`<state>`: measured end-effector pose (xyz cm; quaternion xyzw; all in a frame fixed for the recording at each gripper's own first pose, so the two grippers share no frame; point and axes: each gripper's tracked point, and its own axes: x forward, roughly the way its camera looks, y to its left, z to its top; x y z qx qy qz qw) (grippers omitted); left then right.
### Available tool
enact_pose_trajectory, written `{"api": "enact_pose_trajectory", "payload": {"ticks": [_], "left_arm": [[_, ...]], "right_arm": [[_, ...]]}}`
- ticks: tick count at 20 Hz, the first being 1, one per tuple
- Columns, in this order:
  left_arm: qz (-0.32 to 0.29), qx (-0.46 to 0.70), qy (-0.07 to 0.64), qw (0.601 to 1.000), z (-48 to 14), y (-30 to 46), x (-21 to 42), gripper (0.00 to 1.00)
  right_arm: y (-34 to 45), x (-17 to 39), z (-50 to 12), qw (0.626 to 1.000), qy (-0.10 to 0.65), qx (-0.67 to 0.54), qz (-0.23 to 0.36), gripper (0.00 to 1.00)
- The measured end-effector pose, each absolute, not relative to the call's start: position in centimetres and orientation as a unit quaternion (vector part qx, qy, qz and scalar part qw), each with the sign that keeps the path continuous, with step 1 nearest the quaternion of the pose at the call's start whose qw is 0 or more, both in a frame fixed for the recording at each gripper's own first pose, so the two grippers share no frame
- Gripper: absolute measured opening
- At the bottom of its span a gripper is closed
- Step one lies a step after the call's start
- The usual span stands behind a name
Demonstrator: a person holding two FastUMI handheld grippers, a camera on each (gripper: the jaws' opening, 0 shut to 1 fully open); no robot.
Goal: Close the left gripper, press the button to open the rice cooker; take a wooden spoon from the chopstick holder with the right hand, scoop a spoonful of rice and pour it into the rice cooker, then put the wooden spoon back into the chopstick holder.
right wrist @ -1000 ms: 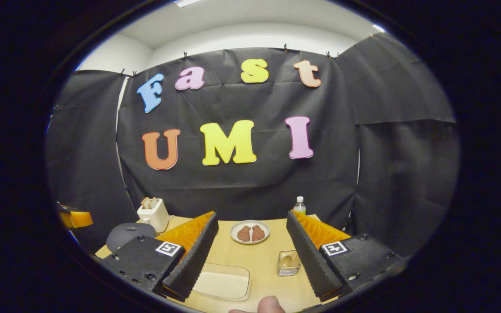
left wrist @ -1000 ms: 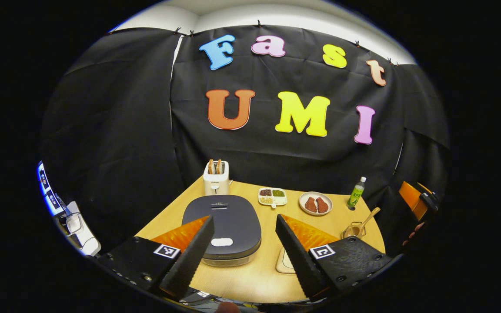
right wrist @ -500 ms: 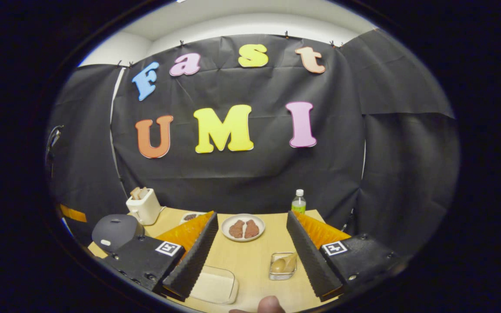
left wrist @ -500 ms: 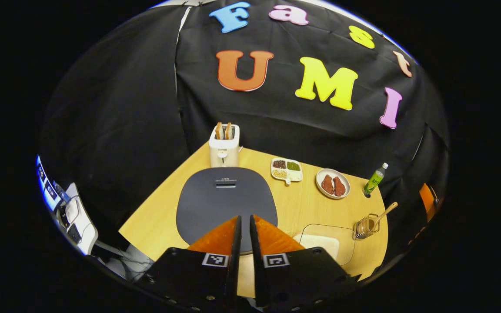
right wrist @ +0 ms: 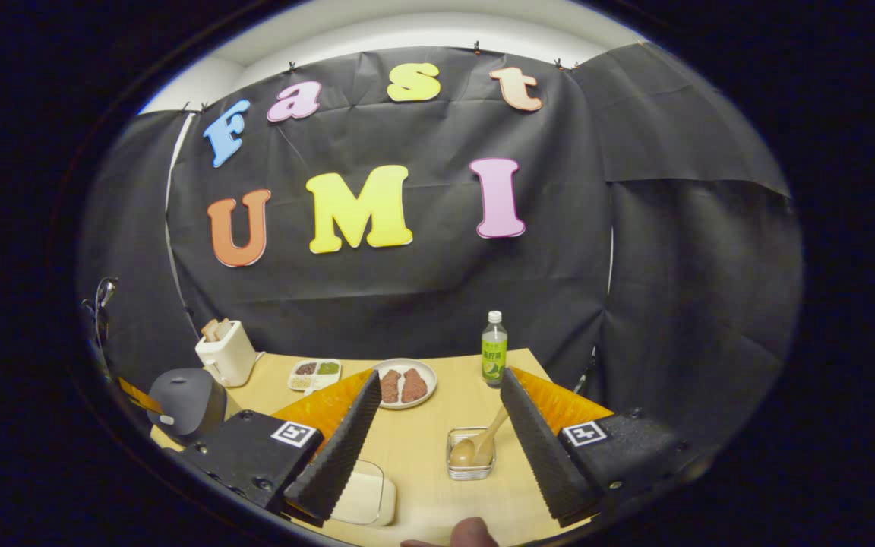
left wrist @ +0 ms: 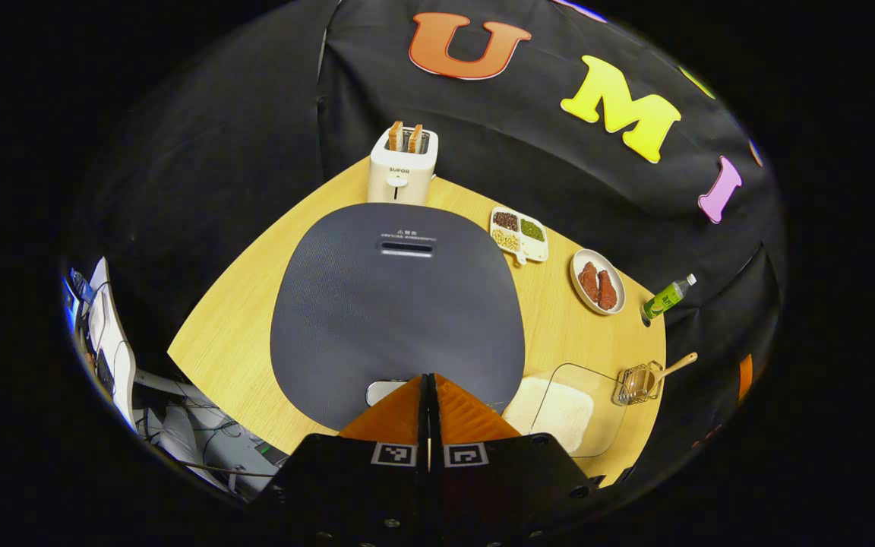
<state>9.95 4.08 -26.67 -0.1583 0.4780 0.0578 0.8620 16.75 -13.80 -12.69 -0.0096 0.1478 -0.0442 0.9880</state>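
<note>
Left gripper [left wrist: 428, 377] was fully closed, fingers pressed together, holding nothing, tips just above rice cooker [left wrist: 396, 304] front edge beside its pale button [left wrist: 380, 390]; cooker lid was down; rice tray [left wrist: 559, 408] lay right of cooker; chopstick holder [left wrist: 636, 382] with wooden spoon [left wrist: 671, 368] stood further right; right gripper [right wrist: 437, 406] was wide open, empty, well above holder; toaster [left wrist: 402, 164] stood behind cooker.

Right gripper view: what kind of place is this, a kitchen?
Probably a mock kitchen set up in a booth, not a real one: a white toaster with bread, a dark grey rice cooker and a round plate of meat share one wooden table before black cloth.
</note>
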Motion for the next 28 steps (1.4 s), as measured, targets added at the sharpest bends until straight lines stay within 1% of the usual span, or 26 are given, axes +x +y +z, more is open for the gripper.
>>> {"api": "enact_pose_trajectory", "payload": {"ticks": [7,9,10,14,17,20,28], "left_arm": [[0.048,-0.155,0.48,0.862,-28.0,4.5,10.1,0.0],[0.036,-0.143,0.482,0.864,-28.3,4.5,9.6,0.0],[0.039,-0.153,0.489,0.858,-28.7,4.6,9.2,0.0],[0.044,-0.179,0.468,0.864,-28.2,4.6,9.7,0.0],[0.053,-0.173,0.46,0.87,-27.1,4.8,9.6,0.0],[0.055,-0.136,0.419,0.896,-24.3,5.1,10.9,0.0],[0.04,-0.127,0.247,0.96,-11.4,6.0,15.4,0.01]], "right_arm": [[-14.1,16.0,-13.2,0.986,0.155,-0.01,-0.061,1.0],[-14.1,15.6,-13.3,0.986,0.154,-0.01,-0.065,1.0],[-14.1,15.4,-13.4,0.986,0.154,-0.008,-0.068,1.0],[-14.1,14.7,-13.5,0.985,0.157,-0.001,-0.074,1.0],[-14.1,14.3,-12.0,0.987,0.143,-0.021,-0.073,1.0],[-14.3,13.7,-10.2,0.989,0.123,-0.026,-0.077,1.0],[-15.2,12.1,-7.7,0.991,0.098,-0.028,-0.084,1.0]]}}
